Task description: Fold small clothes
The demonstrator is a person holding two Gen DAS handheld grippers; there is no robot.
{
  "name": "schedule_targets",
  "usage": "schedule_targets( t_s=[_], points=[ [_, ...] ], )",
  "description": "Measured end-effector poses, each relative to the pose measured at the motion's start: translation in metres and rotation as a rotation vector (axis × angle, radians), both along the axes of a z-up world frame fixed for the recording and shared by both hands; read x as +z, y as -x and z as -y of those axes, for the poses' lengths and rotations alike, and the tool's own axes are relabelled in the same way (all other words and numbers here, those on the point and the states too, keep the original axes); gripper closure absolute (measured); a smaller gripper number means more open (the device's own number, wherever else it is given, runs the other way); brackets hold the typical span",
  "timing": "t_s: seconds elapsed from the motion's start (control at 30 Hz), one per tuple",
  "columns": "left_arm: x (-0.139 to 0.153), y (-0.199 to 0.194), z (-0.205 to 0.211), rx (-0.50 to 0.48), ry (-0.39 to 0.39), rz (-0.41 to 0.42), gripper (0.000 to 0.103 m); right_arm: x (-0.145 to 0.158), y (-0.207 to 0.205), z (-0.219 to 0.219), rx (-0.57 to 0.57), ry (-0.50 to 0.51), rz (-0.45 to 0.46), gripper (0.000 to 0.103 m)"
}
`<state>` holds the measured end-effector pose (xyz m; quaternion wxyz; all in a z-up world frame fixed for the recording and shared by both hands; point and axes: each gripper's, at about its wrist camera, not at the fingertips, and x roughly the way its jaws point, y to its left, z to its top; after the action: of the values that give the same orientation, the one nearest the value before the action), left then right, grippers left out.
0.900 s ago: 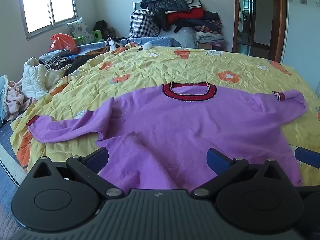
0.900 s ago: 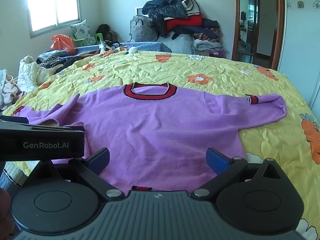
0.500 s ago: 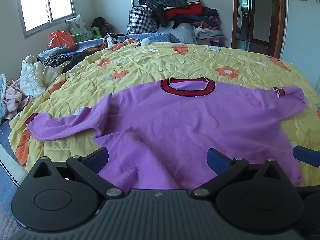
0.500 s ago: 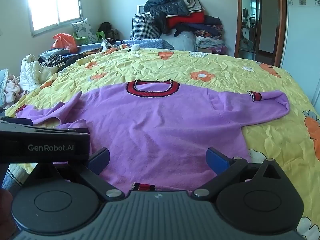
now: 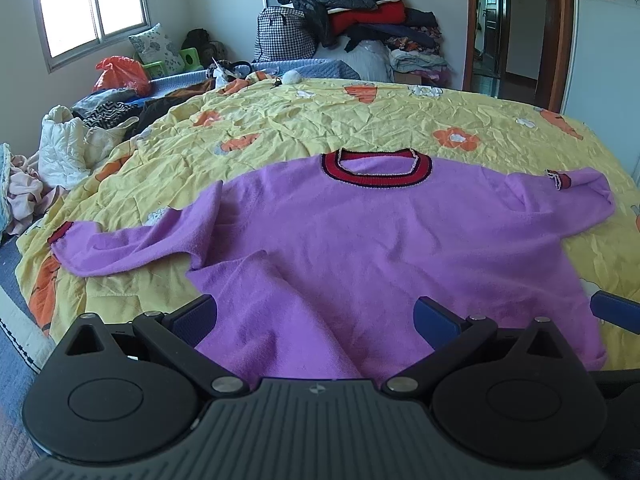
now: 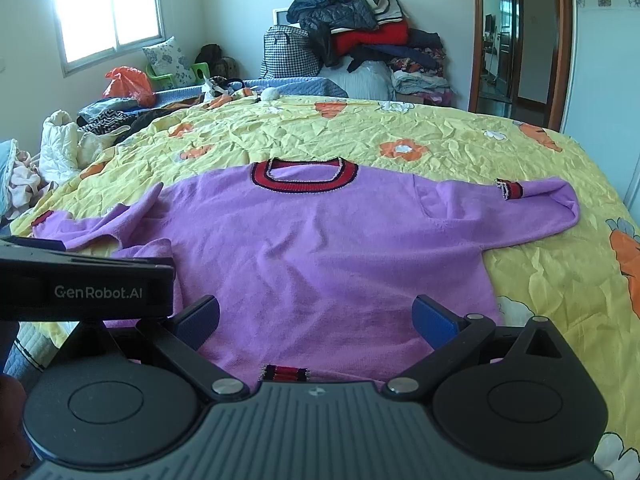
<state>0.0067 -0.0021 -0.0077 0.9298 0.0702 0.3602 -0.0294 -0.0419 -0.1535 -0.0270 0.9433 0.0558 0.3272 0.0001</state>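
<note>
1. Your purple fleece sweater with the red-and-black ribbed collar lies flat on the bed, collar away from you, hem nearest your tools. It rests on the yellow quilted bedspread with orange flower and carrot prints.

2. By my reading, the folding has barely begun. The body is spread out, and the sleeve on your right is bent back so its striped cuff points toward the collar. The sleeve on your left stretches outward toward the bed's edge. A raised ridge of fabric runs up the lower left of the body, so it is not fully smooth.

3. What is left, as I judge it: both sleeves brought across the body, then the body folded over itself.

4. Your left claw stands wide apart over the hem's left part. It holds nothing; whether its blue pads touch the fleece I cannot tell.

5. Your right claw is likewise spread wide above the hem's middle, where a red-and-black striped hem band shows. It grips nothing.

6. Beyond the bed, a heap of folded and loose clothes is stacked against the far wall.
</note>
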Motion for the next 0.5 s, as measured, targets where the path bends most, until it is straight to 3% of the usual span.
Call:
schedule_targets(
  t_s=[0.5],
  points=[
    [0.0028, -0.0004, -0.0006, 0.003, -0.002, 0.001, 0.000, 0.0023, -0.0034, 0.0008, 0.012, 0.008, 0.000, 0.000]
  ],
)
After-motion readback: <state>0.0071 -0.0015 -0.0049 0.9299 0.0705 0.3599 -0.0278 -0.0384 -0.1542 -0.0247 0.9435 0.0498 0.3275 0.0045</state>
